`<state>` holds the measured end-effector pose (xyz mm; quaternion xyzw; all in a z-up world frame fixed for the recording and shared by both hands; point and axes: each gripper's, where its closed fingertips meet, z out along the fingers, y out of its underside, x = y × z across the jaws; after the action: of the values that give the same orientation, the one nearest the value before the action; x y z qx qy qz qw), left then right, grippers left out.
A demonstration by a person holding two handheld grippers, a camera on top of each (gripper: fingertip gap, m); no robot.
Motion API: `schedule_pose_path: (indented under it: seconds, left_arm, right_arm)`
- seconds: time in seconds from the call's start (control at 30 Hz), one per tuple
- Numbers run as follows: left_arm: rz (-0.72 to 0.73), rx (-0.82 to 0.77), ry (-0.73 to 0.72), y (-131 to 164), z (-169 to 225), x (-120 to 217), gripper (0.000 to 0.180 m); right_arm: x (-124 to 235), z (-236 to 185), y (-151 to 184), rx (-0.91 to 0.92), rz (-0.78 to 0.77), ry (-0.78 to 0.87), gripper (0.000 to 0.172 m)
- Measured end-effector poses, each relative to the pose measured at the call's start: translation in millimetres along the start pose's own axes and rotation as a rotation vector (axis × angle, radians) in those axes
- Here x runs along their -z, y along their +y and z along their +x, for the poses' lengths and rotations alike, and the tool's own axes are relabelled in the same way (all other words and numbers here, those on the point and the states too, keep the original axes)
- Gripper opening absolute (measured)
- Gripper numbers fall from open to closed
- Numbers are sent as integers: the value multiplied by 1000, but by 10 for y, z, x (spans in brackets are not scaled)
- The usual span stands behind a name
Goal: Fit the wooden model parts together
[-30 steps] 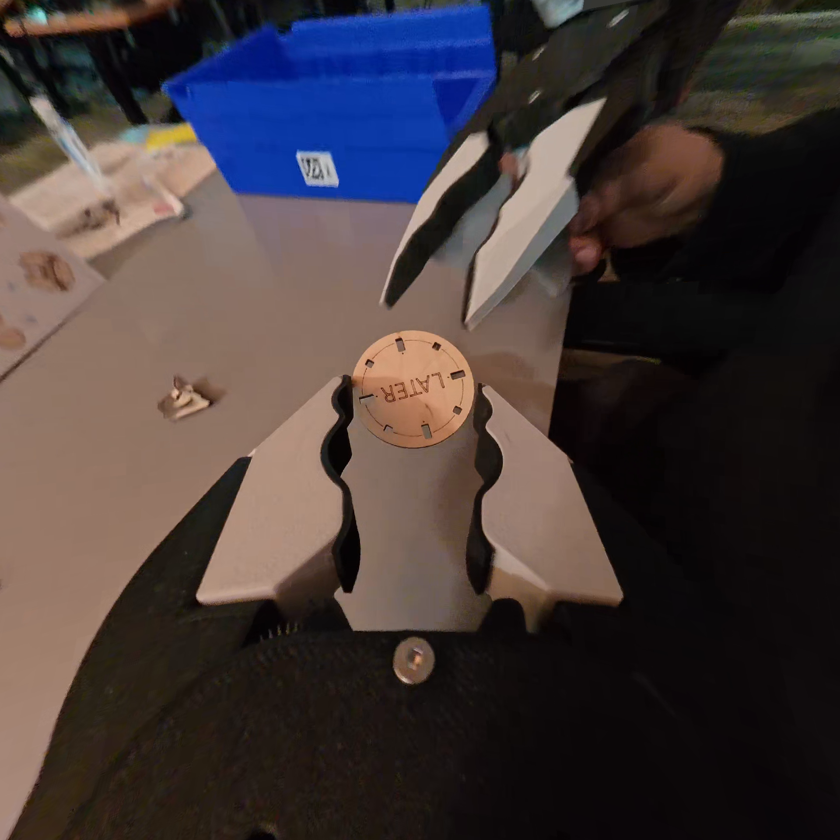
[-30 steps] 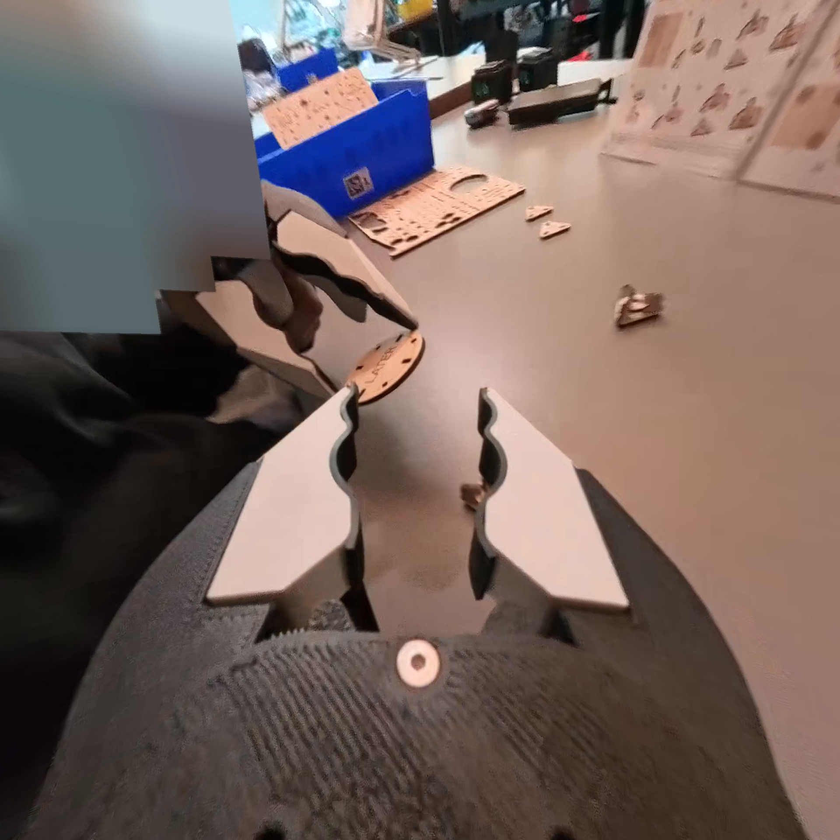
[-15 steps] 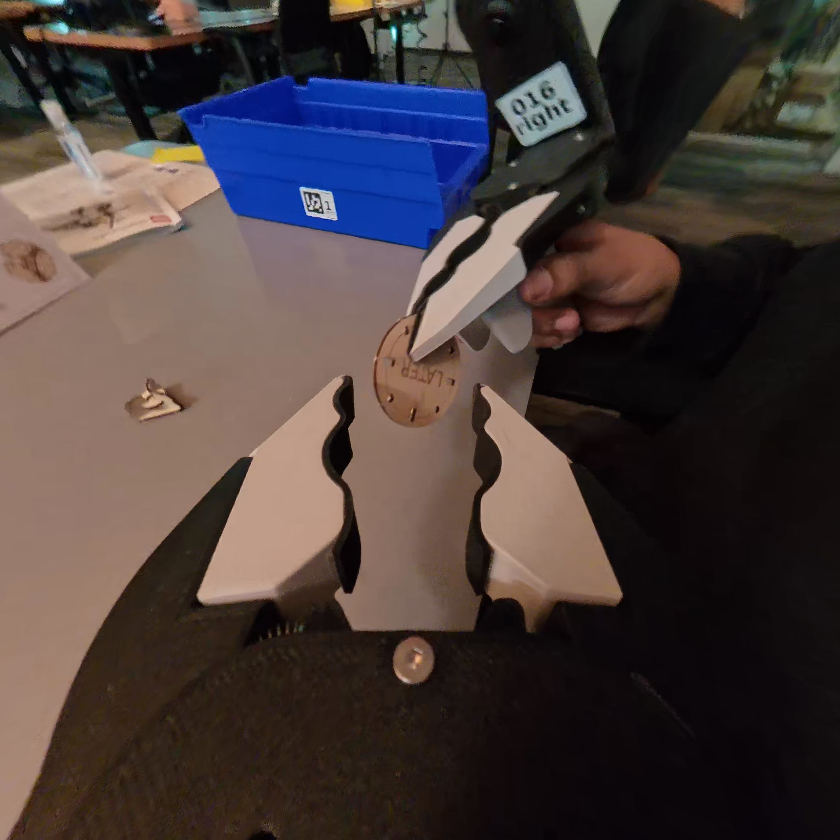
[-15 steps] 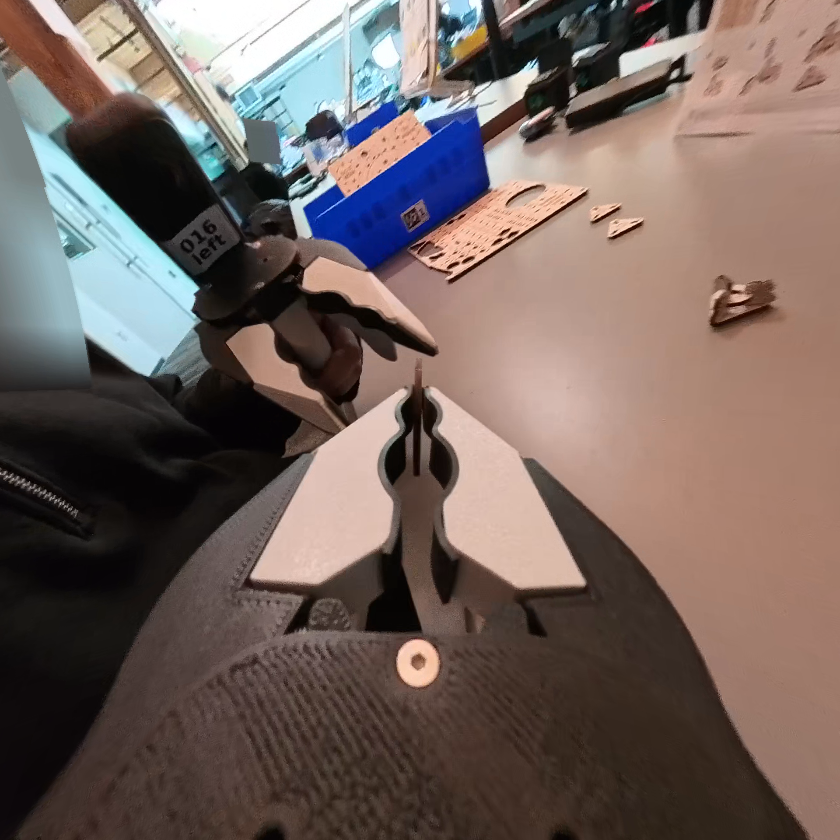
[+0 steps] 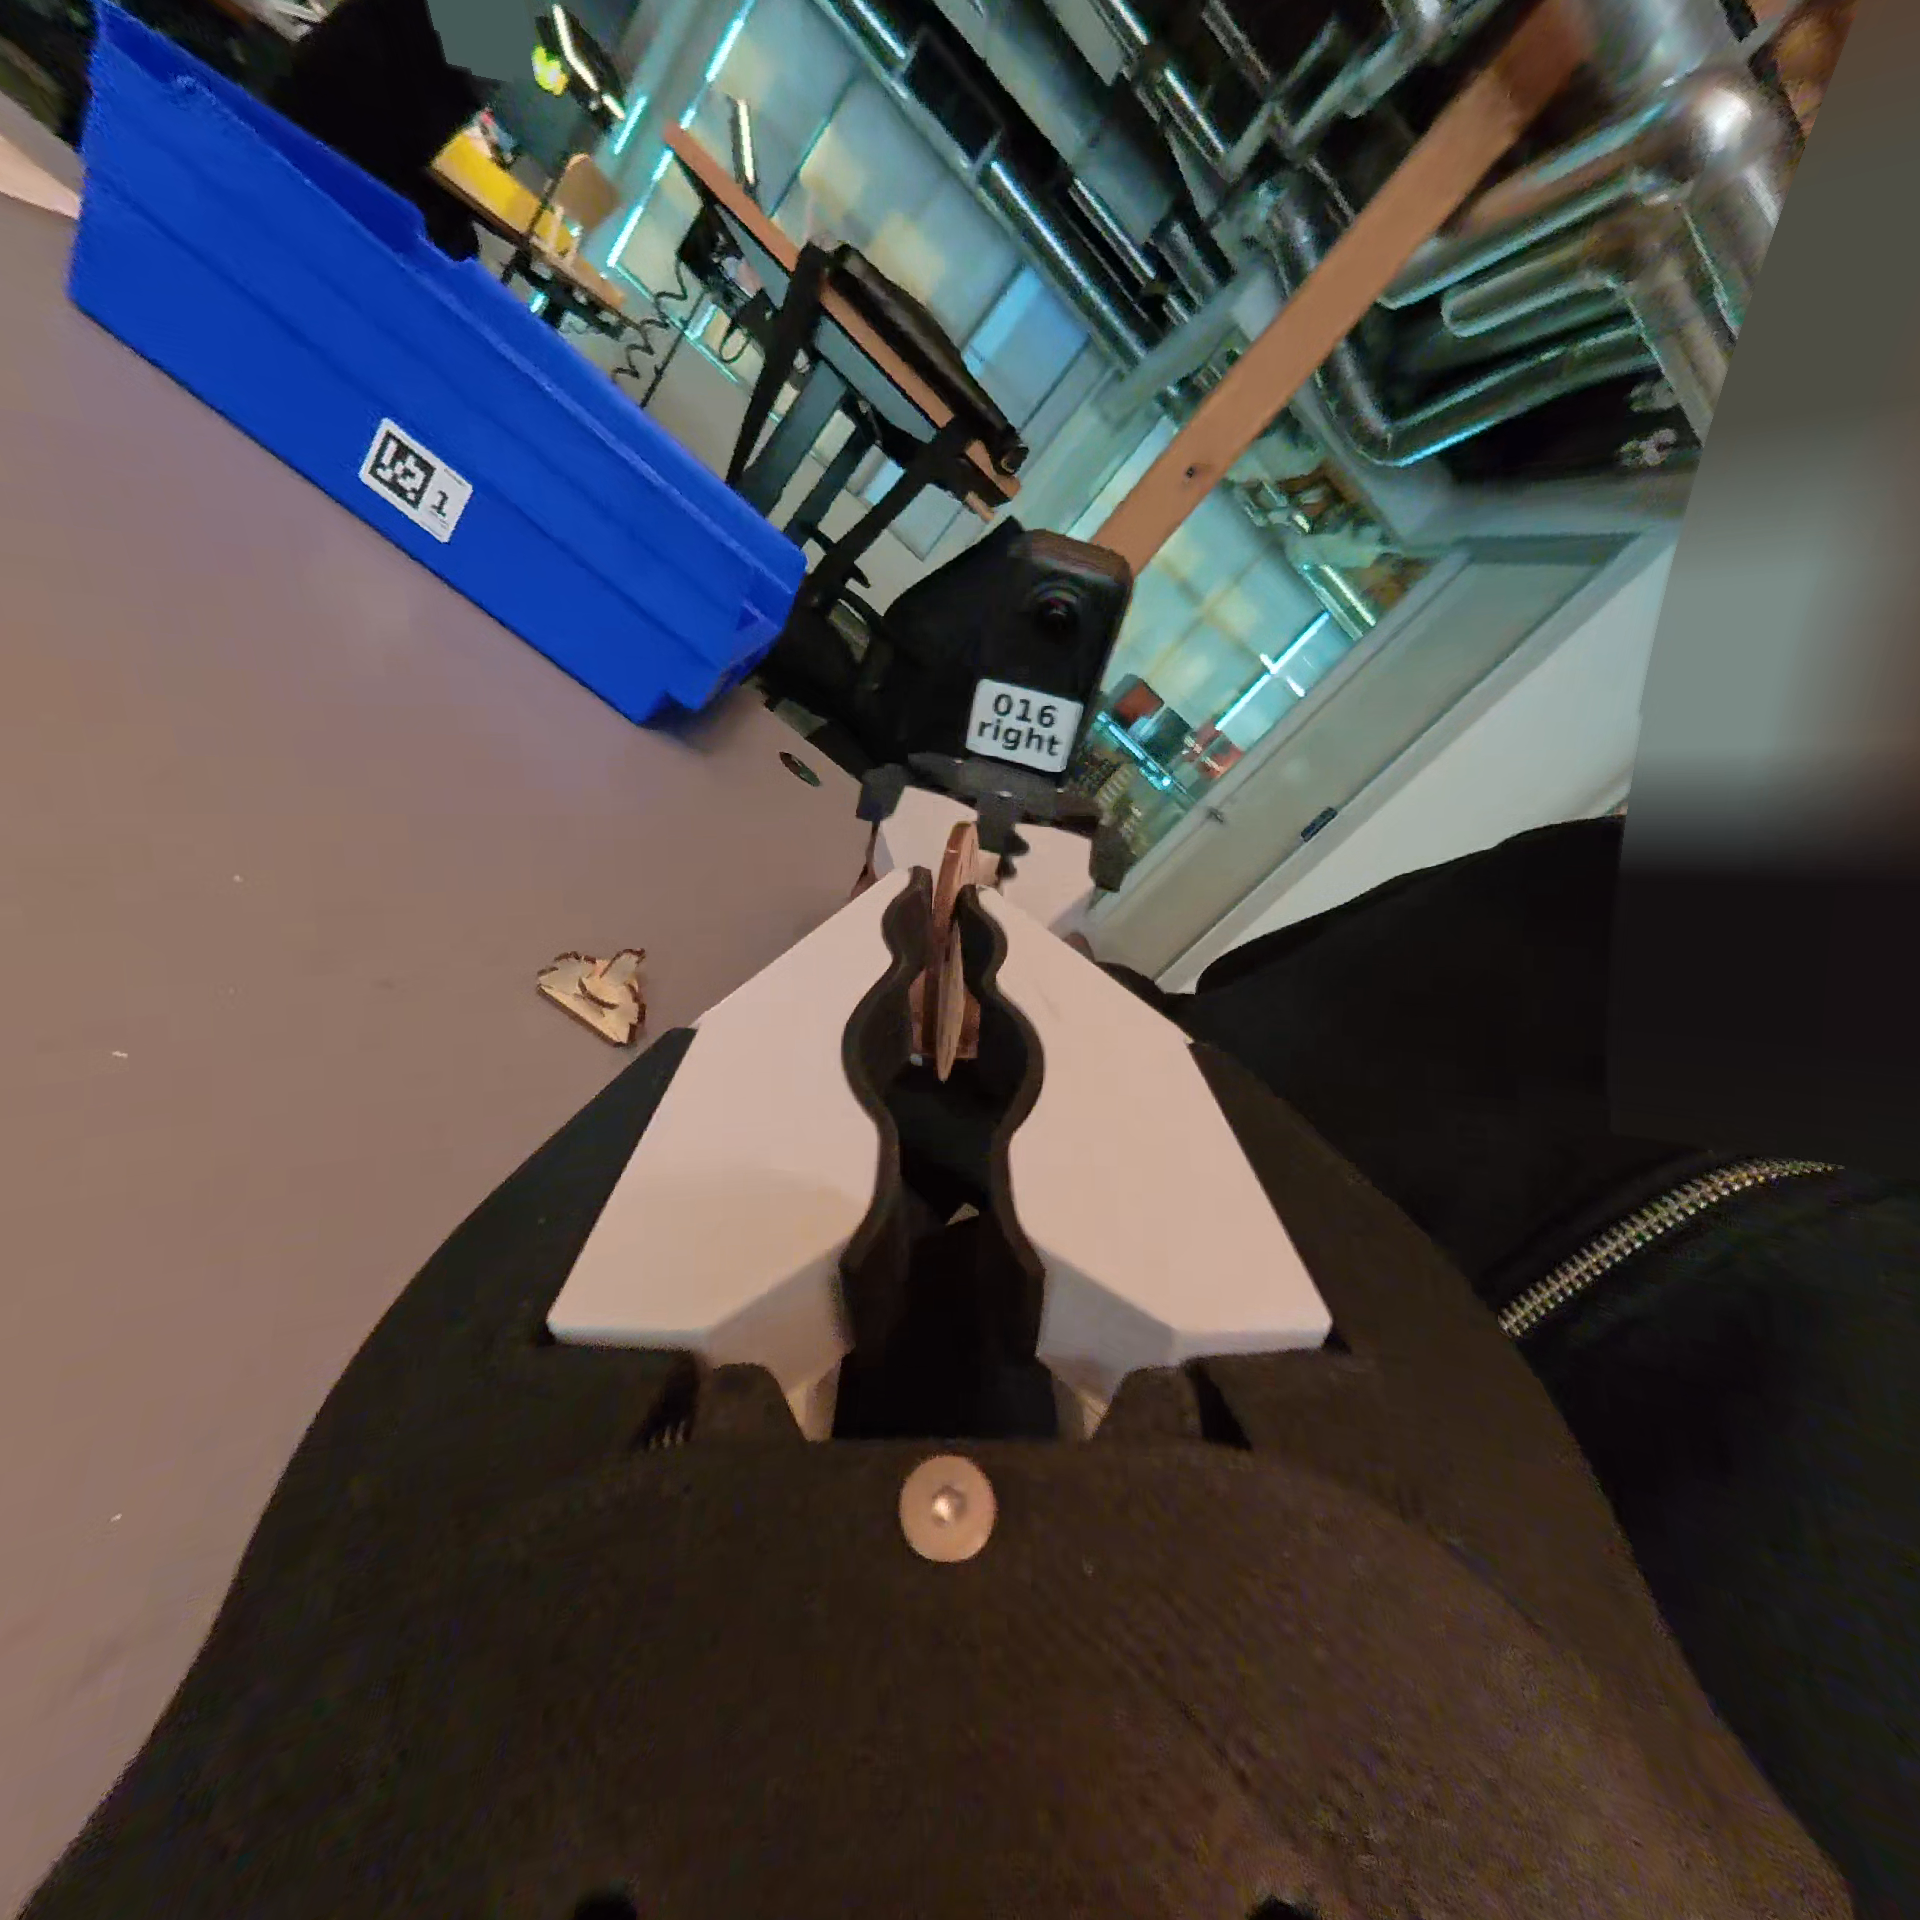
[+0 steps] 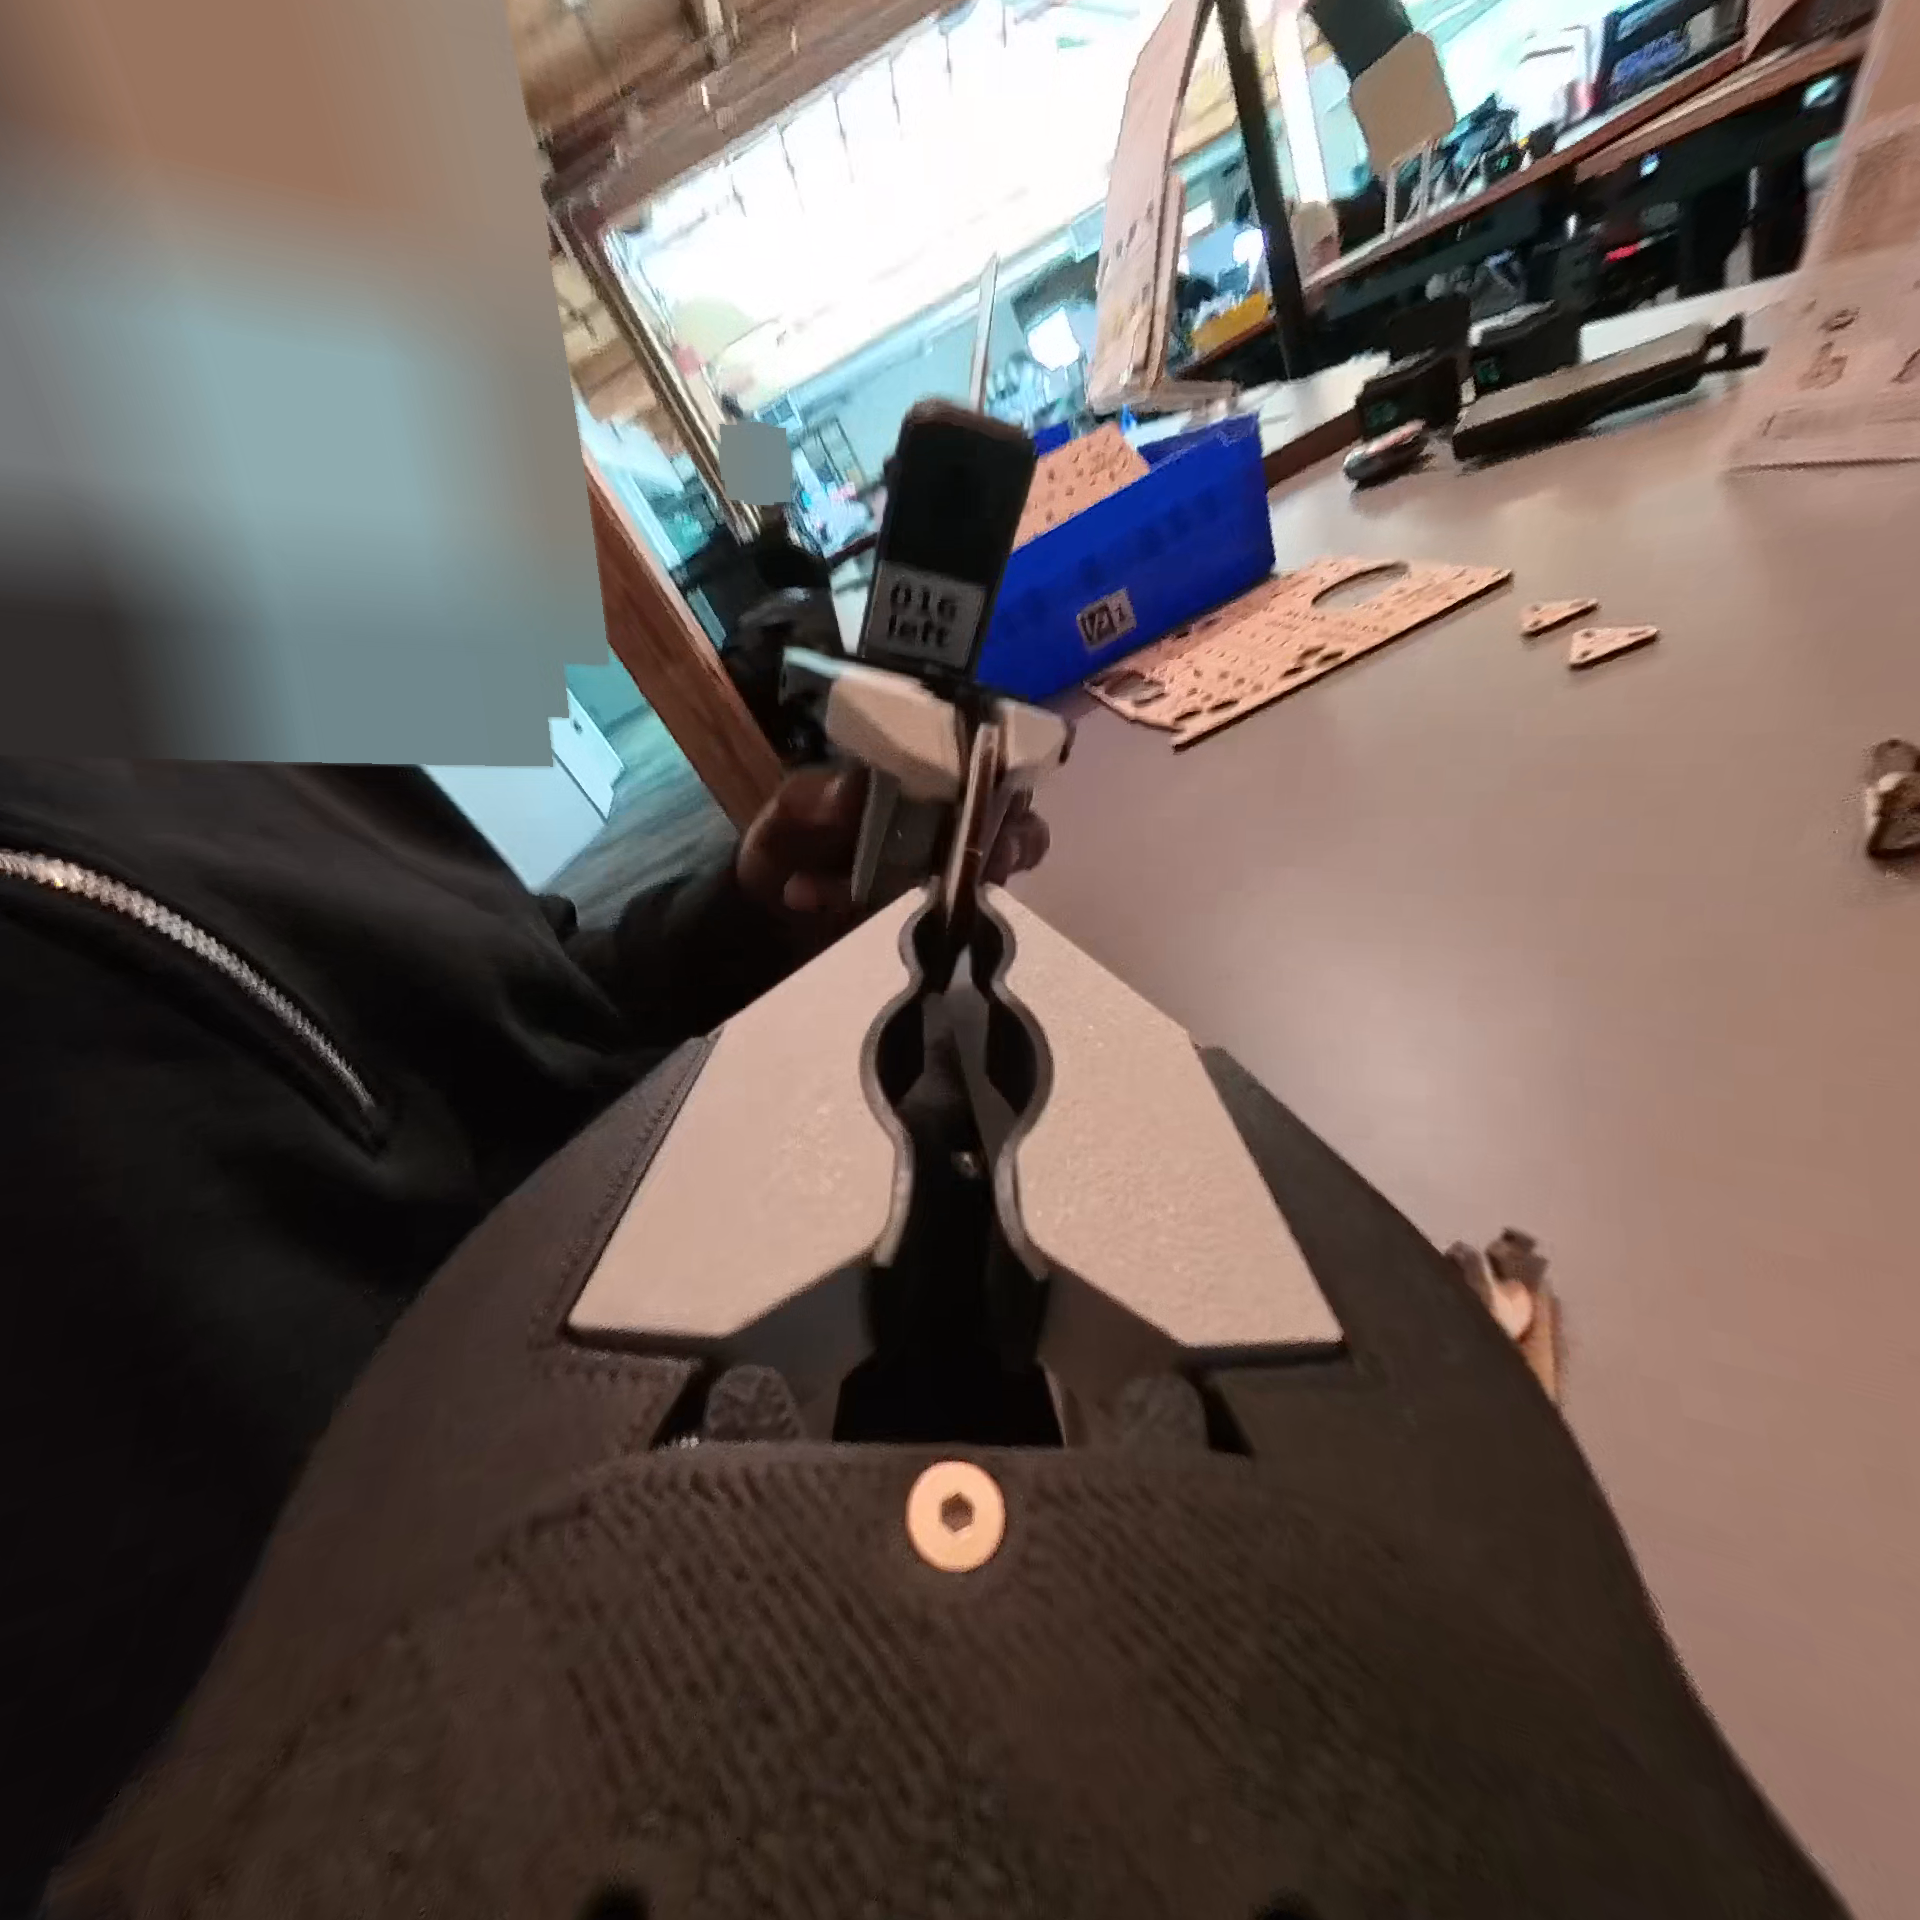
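Note:
A thin round wooden disc (image 5: 948, 966) stands edge-on in the air between both grippers. My left gripper (image 5: 940, 896) is shut on it, with the pads pressed on its two flat faces. My right gripper (image 6: 956, 920) is shut on the opposite part of the same disc (image 6: 977, 810). The two grippers face each other tip to tip over the table's near edge. The right gripper (image 5: 982, 831) shows beyond the disc in the left wrist view. The left gripper (image 6: 940, 727), held by a hand, shows in the right wrist view.
A blue bin (image 5: 364, 343) stands on the grey table (image 5: 260, 779), with a small wooden part (image 5: 597, 992) near it. The right wrist view shows the bin (image 6: 1143, 551), a cut wooden sheet (image 6: 1299, 634), two wooden triangles (image 6: 1558, 615) and loose parts (image 6: 1891, 800). A person's dark jacket (image 6: 260, 1039) is close. The grippers are tip to tip, or close to it.
A second ago the disc sat flat between my left fingertips and the right gripper was open. The right shut on it, carried it upright, and now the left has shut on its faces too.

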<state>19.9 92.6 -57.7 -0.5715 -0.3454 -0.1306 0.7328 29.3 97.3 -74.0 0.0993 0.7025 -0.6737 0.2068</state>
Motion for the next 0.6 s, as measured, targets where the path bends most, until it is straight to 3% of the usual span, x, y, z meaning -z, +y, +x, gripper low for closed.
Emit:
schedule_pose_path:
  seconds: [0.1,0.23,0.33,0.5,0.6]
  left_arm:
    - [-51,-58,-85,102,-100,3,10]
    - [-31,-315,-329,74,-268,60,60]
    - [-137,-493,-530,178,-416,43,73]
    - [-215,-594,-664,335,-524,-113,77]
    - [-215,-597,-678,333,-534,-118,70]
  right_arm:
    - [9,56,157,109,-96,105,2]
    - [73,242,185,127,-149,239,0]
    - [79,407,190,51,-144,341,0]
    - [-55,375,240,-69,-95,328,1]
    - [-63,385,254,-145,-64,314,1]
